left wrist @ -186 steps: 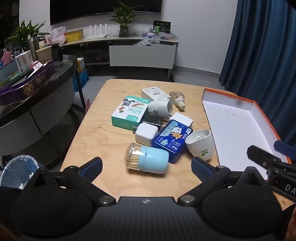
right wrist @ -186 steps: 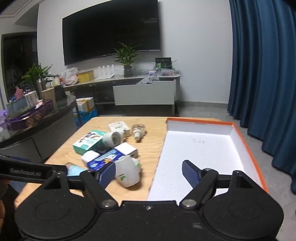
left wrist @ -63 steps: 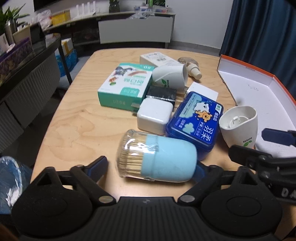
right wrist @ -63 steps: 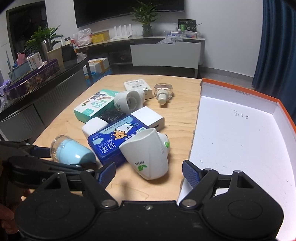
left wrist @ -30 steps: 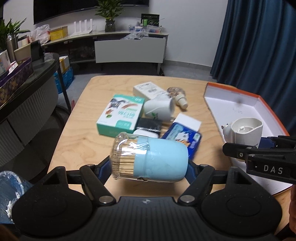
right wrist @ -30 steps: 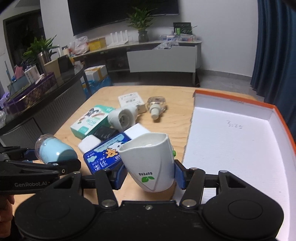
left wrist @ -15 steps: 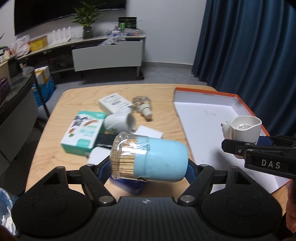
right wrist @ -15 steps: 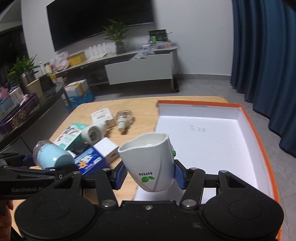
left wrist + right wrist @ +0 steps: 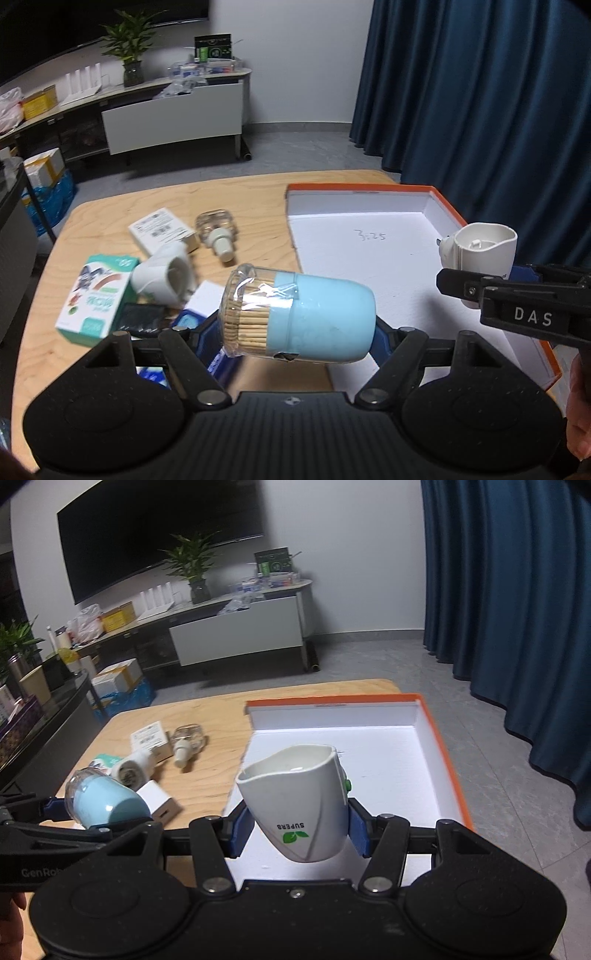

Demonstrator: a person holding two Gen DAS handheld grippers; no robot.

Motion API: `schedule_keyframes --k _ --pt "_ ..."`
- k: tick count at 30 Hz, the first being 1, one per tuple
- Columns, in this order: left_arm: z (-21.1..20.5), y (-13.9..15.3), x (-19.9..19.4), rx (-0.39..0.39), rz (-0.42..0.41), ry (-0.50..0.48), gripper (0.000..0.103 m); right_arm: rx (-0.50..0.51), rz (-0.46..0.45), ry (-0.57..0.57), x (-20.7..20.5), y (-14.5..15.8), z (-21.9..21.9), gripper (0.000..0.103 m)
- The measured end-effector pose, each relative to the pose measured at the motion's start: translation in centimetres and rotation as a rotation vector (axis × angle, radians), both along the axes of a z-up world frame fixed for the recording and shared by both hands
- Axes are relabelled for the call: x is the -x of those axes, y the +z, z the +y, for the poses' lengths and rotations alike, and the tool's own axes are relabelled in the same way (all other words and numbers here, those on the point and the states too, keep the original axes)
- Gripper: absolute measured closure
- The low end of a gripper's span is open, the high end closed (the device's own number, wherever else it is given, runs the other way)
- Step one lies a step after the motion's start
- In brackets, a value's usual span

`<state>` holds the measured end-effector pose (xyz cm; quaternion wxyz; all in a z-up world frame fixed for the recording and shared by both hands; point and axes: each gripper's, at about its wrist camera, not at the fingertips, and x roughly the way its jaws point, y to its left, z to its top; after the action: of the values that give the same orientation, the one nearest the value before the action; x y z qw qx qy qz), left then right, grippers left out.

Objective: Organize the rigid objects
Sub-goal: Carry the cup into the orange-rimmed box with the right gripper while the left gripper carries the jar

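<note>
Behind the wooden table (image 9: 177,199) ran a low media unit with a potted plant on it, and dark blue curtains hung to the right. On the table sat a shallow orange-rimmed box (image 9: 448,206), its white floor bare, placed alongside the clutter, presumably so each item had only a short trip.

Both tongs were loaded. The left gripper (image 9: 295,328) was clamped on the toothpick jar (image 9: 295,314), gripped end to end so the jar lay sideways with its pale blue cap toward the box and the clear end toward the pile. It was held off the table near the box's near left edge. The right gripper (image 9: 297,829) was closed on the white cup-shaped device (image 9: 295,805), pinched at its narrow lower body with the open mouth up, probably because the taper gave the pads a firm seat. It hung over the box's near end.

Left on the table were a green-and-white carton (image 9: 98,291), another white cup-shaped device (image 9: 164,275) on its side, a small clear bottle (image 9: 218,230) and a flat white packet (image 9: 160,230). Judging by this, sorting had barely begun.
</note>
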<state>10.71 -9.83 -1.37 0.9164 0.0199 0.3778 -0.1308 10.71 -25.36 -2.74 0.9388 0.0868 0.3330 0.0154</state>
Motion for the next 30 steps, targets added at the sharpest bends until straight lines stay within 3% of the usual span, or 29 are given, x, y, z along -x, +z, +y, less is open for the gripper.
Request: schedule_keyframes --k 10,21,23,26,30 --pt "-3.1 -1.3 -2.8 -0.001 0.034 -0.044 0.025 -0.014 0.074 -0.048 -3.4 -1.6 -3.4 0.038" --pt "-6.3 -3.1 -7.5 0.000 0.062 -0.072 0.025 -0.022 0.143 -0.067 -10.3 -3.1 -6.0 0.038" --pt "-6.8 -3.5 -8.6 0.012 0.072 -0.070 0.025 -0.020 0.114 -0.077 -11.3 -2.9 -6.4 0.036" --pt "-7.6 -3.8 -10.3 0.035 0.081 -0.072 0.025 -0.031 0.035 -0.108 -11.6 -2.0 -7.1 0.025" --pt "-8.8 -3.2 -11.4 0.078 0.078 -0.103 0.023 -0.027 -0.028 -0.145 -10.3 -0.5 -7.8 0.025"
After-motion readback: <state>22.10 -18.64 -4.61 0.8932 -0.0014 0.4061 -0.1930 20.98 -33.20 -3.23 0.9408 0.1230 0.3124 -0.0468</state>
